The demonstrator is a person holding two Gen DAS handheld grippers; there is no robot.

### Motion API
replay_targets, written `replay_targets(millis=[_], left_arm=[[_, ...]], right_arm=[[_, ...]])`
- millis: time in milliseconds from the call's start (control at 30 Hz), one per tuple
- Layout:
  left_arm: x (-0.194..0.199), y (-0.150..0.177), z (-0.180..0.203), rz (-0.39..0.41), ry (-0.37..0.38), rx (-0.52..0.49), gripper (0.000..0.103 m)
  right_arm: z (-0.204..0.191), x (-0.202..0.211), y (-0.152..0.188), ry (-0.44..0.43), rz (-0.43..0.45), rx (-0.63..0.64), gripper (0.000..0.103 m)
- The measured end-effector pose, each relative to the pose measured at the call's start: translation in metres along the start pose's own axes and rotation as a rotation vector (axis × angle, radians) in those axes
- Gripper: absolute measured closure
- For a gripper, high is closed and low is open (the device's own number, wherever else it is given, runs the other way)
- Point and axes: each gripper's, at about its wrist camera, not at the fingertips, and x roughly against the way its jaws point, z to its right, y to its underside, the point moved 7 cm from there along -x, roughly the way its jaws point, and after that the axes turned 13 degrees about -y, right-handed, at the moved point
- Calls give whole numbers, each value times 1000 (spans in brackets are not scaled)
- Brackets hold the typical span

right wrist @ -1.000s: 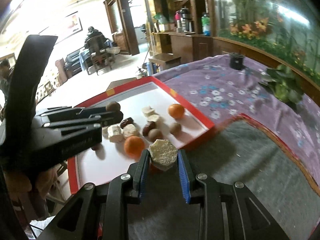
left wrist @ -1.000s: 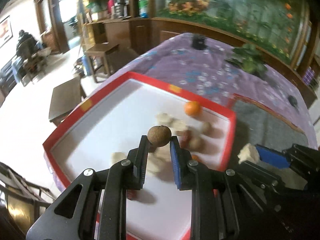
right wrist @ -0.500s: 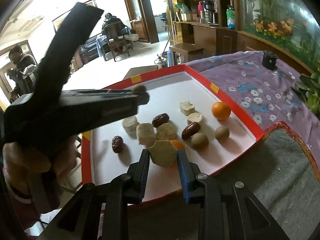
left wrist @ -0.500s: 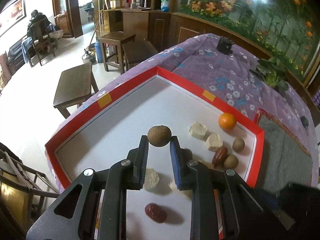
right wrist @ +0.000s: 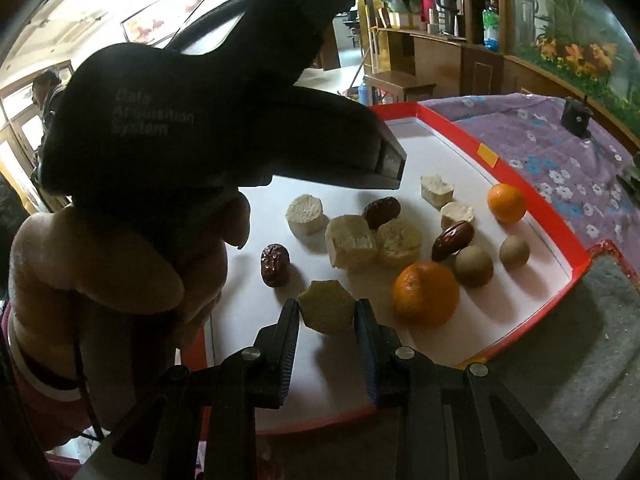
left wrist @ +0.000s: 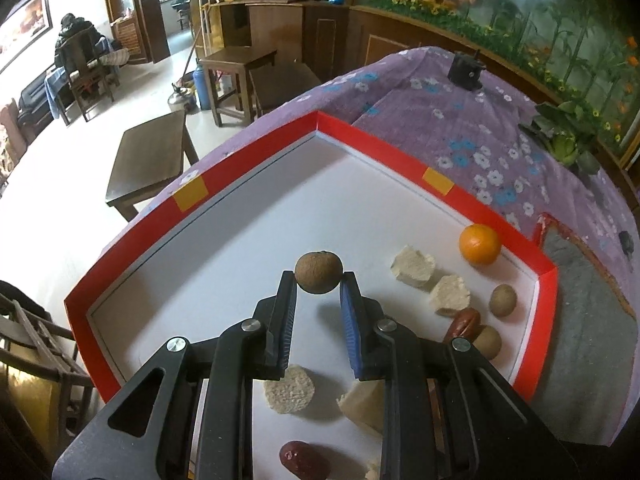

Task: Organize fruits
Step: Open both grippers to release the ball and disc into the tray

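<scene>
The left gripper [left wrist: 319, 280] clamps a brown round fruit [left wrist: 319, 271] between its fingertips, held above the bare white floor of the red-rimmed tray [left wrist: 256, 148]. To the right of those fingers lie pale cut chunks [left wrist: 412, 267], an orange [left wrist: 479, 244], a red date [left wrist: 462, 324] and two more small brown fruits [left wrist: 503, 300]. The right gripper [right wrist: 327, 309] grips a pale hexagonal chunk [right wrist: 326, 306] at its tips, over the tray's near part. Just right of its fingers sits a second orange [right wrist: 425, 294]; beyond and left of them lies a dark date [right wrist: 275, 265]. The person's hand [right wrist: 120, 268] holding the left gripper fills the left of the right wrist view.
</scene>
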Motion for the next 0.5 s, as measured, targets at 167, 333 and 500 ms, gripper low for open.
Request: replay_targets(millis=[167, 333, 500], left_arm=[[4, 2, 0, 11, -18, -13, 75], [18, 4, -4, 57, -22, 4, 51], [38, 7, -5, 106, -31, 8, 46]], right_arm=[[-3, 3, 3, -11, 14, 9, 67], [-7, 19, 6, -7, 50, -2, 66], [-6, 44, 11, 44, 86, -3, 62]])
